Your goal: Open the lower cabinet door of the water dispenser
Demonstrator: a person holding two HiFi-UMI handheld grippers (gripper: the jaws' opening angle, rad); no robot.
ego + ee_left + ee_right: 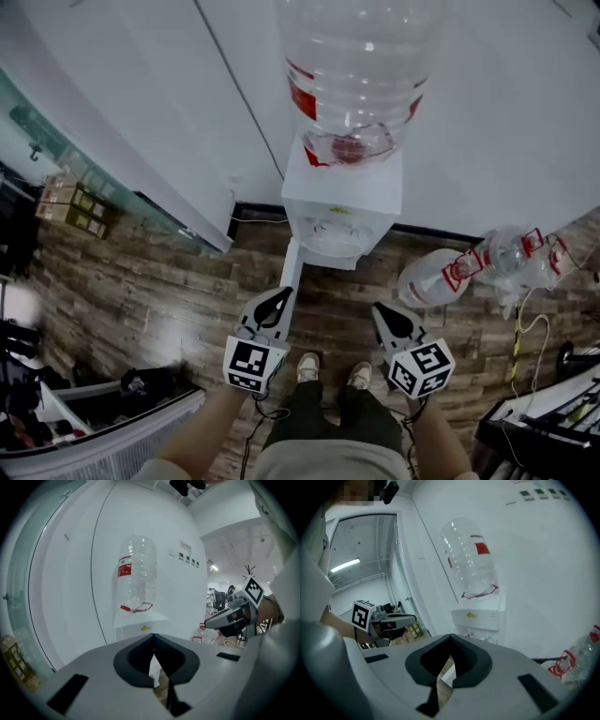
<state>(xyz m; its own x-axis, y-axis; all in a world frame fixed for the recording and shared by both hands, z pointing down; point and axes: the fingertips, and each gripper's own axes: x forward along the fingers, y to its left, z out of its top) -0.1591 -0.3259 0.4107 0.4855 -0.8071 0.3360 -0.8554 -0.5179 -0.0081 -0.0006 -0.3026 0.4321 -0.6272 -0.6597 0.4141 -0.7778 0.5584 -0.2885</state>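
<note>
The white water dispenser (342, 202) stands against the white wall, with a clear bottle (352, 75) upside down on top. Its lower door (292, 265) shows as a narrow white panel swung out from the left side toward me. My left gripper (278, 296) hovers just before that panel's outer edge, jaws together and empty. My right gripper (382, 311) hangs to the right of it, shut on nothing. In the left gripper view the jaws (153, 637) meet below the dispenser (140, 625). The right gripper view shows closed jaws (451, 637) pointing at the dispenser (480, 620).
Two empty bottles (441, 277) (520, 253) lie on the wooden floor right of the dispenser, with cables (525, 328) near them. Cardboard boxes (70, 206) sit behind a glass partition at the left. My shoes (333, 370) stand between the grippers.
</note>
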